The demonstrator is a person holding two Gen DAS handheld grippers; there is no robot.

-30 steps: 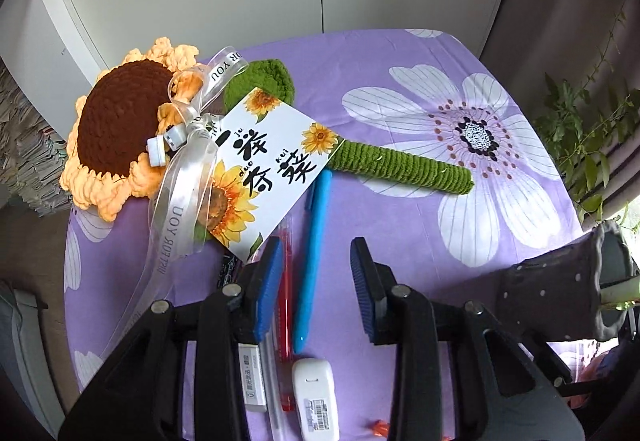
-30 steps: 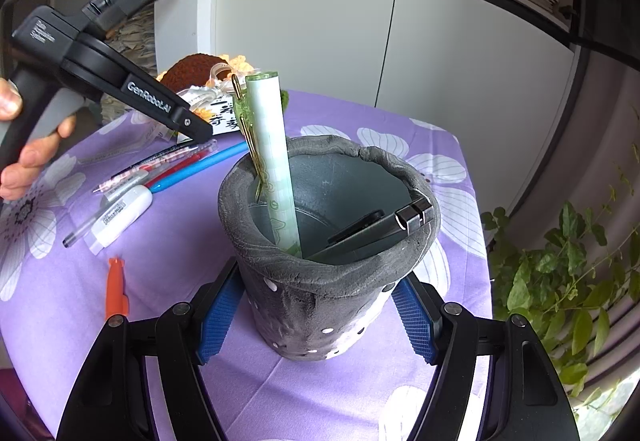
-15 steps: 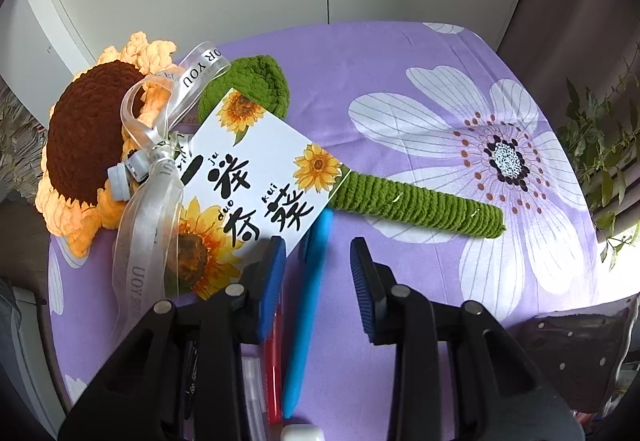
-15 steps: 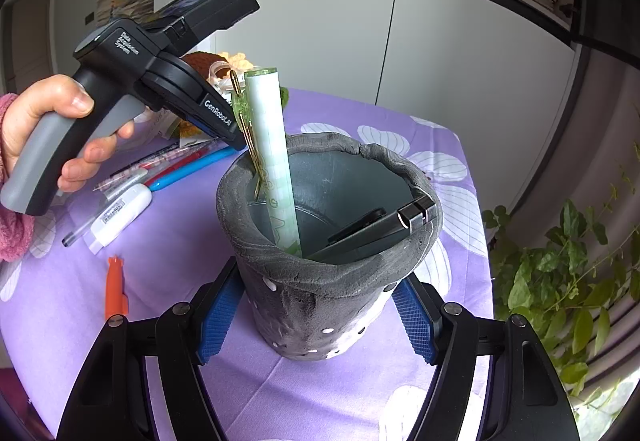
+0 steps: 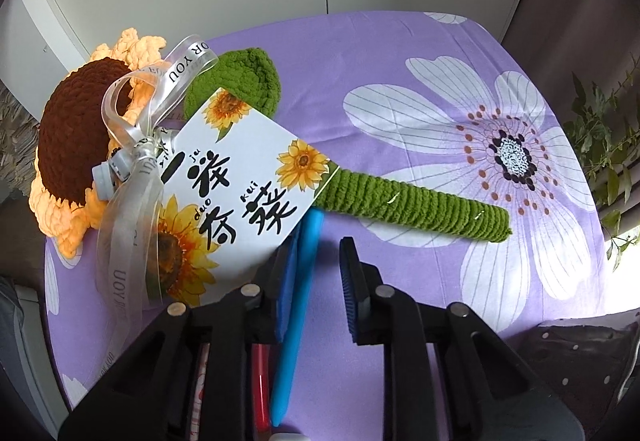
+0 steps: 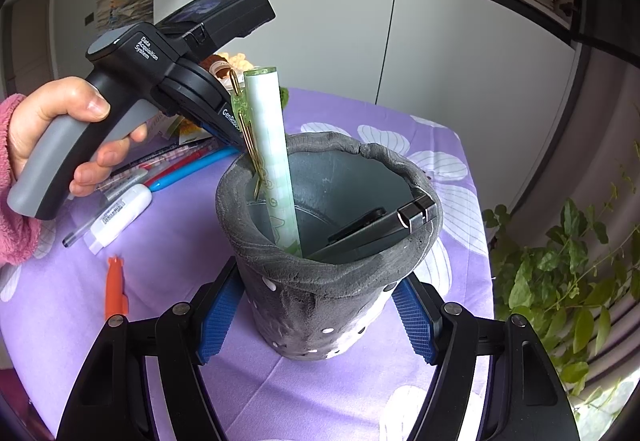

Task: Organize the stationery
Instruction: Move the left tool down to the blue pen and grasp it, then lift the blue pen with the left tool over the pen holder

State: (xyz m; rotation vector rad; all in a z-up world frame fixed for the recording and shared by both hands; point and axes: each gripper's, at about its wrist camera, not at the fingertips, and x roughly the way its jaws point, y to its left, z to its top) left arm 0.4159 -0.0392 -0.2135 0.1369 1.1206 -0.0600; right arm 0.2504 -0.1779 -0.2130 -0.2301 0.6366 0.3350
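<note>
My left gripper (image 5: 316, 281) is open, low over the purple tablecloth, with a blue pen (image 5: 298, 305) lying between its fingers, close to the left one. A red pen (image 5: 261, 387) lies beside it under the left finger. My right gripper (image 6: 316, 317) is shut on a grey felt pen holder (image 6: 320, 305) that stands upright. The holder contains a pale green ruler (image 6: 272, 157), a gold-clipped green pen and a black clip (image 6: 384, 225). The left gripper's body (image 6: 180, 69) shows above the pens (image 6: 188, 169) in the right wrist view.
A crocheted sunflower (image 5: 76, 133) with green stem (image 5: 416, 205), ribbon and a white sunflower card (image 5: 232, 185) lies just ahead of the left gripper. A white correction tape (image 6: 120, 213), a clear pen and an orange piece (image 6: 115, 293) lie left of the holder. A plant (image 6: 568, 281) stands off the table's right edge.
My left gripper has moved forward along the blue pen toward the sunflower card, staying open. The right gripper and the holder have not moved.
</note>
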